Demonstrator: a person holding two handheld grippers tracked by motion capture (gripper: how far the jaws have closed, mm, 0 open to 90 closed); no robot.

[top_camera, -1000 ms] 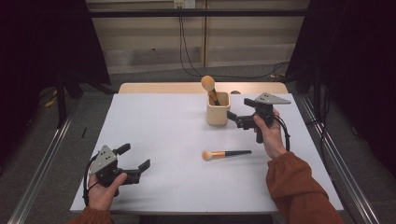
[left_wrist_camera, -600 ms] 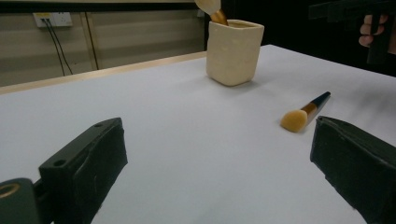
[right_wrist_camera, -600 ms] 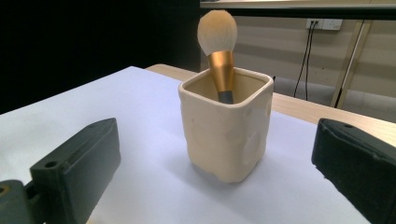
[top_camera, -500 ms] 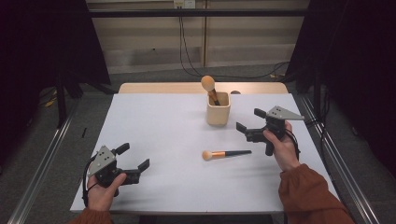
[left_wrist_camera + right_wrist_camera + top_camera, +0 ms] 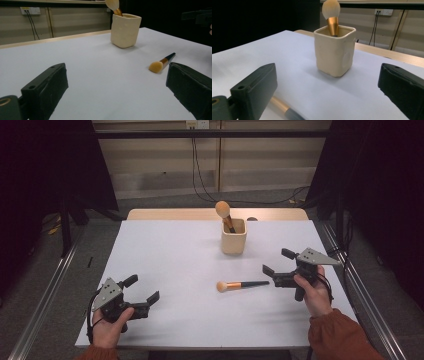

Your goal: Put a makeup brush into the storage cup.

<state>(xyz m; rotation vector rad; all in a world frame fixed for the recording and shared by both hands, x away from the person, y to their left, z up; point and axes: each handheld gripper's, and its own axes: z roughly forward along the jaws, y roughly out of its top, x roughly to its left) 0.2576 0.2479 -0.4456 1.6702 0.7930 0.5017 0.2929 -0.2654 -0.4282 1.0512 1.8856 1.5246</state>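
A cream cup [image 5: 234, 236] [image 5: 125, 31] [image 5: 335, 52] stands upright at the table's far middle, with a round-headed brush [image 5: 223, 210] [image 5: 331, 15] head-up inside it. A second makeup brush [image 5: 240, 285] [image 5: 160, 65] lies flat in front of the cup, orange head to the left and dark handle to the right. My right gripper [image 5: 277, 261] [image 5: 327, 92] is open just right of that handle's end [image 5: 284, 110], with nothing between its jaws. At the near left my left gripper [image 5: 142, 287] [image 5: 117, 87] is open and empty, low over the table.
The white table [image 5: 180, 255] has a wooden strip [image 5: 165, 214] along its far edge. Metal rails [image 5: 45, 300] run along both sides on the floor. Cables [image 5: 200, 180] hang against the back wall. Dark curtains [image 5: 380, 180] flank the space.
My right gripper has moved from beside the cup back toward the near right, and is now by the loose brush's handle. The left gripper has stayed put.
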